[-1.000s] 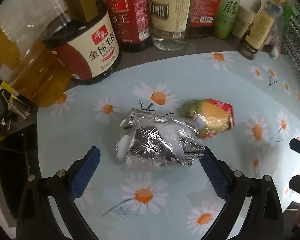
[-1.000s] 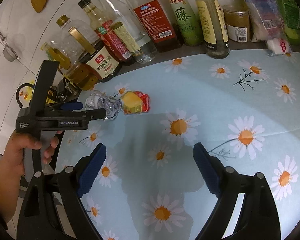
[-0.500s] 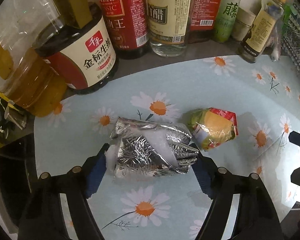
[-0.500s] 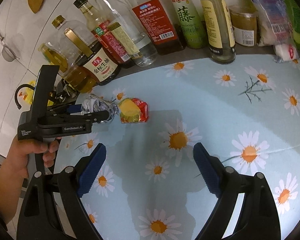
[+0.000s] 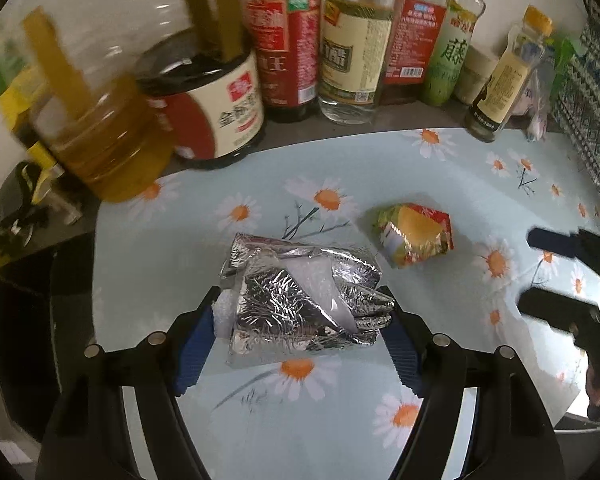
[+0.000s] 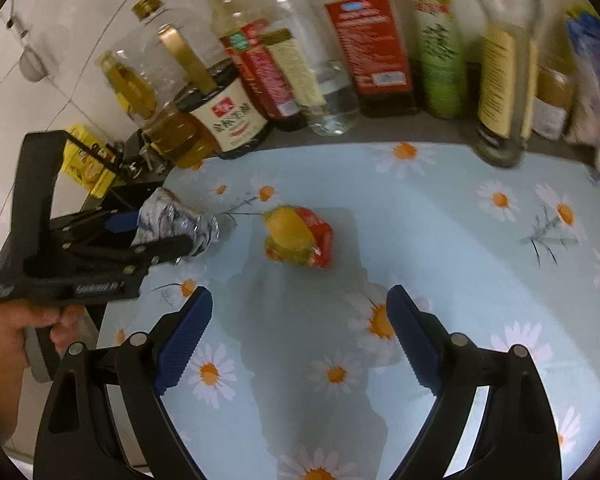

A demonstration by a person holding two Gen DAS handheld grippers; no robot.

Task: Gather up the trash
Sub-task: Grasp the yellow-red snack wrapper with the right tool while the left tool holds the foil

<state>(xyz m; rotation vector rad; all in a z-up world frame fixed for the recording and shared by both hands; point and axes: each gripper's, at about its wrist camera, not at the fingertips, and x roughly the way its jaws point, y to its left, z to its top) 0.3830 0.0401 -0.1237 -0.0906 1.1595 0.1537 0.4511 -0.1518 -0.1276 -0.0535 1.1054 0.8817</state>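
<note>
A crumpled silver foil wrapper (image 5: pixel 300 296) sits between the blue pads of my left gripper (image 5: pixel 300 332), which is shut on it just above the daisy-print tablecloth (image 5: pixel 440 176). The wrapper also shows in the right wrist view (image 6: pixel 176 222), held in the left gripper (image 6: pixel 152 232). A crumpled yellow and red snack packet (image 5: pixel 414 234) lies on the cloth to its right. In the right wrist view the packet (image 6: pixel 298 236) lies ahead of my right gripper (image 6: pixel 300 332), which is open and empty. The right gripper also shows at the left wrist view's right edge (image 5: pixel 572 272).
A row of sauce, oil and vinegar bottles (image 5: pixel 356 40) stands along the back edge of the cloth (image 6: pixel 380 48). A large oil jug (image 5: pixel 100 132) and a soy sauce bottle (image 5: pixel 216 120) stand at the back left. The cloth's left edge drops to a dark area (image 5: pixel 32 280).
My left gripper has closed on the foil wrapper and lifted it slightly. My right gripper has moved forward toward the yellow and red packet.
</note>
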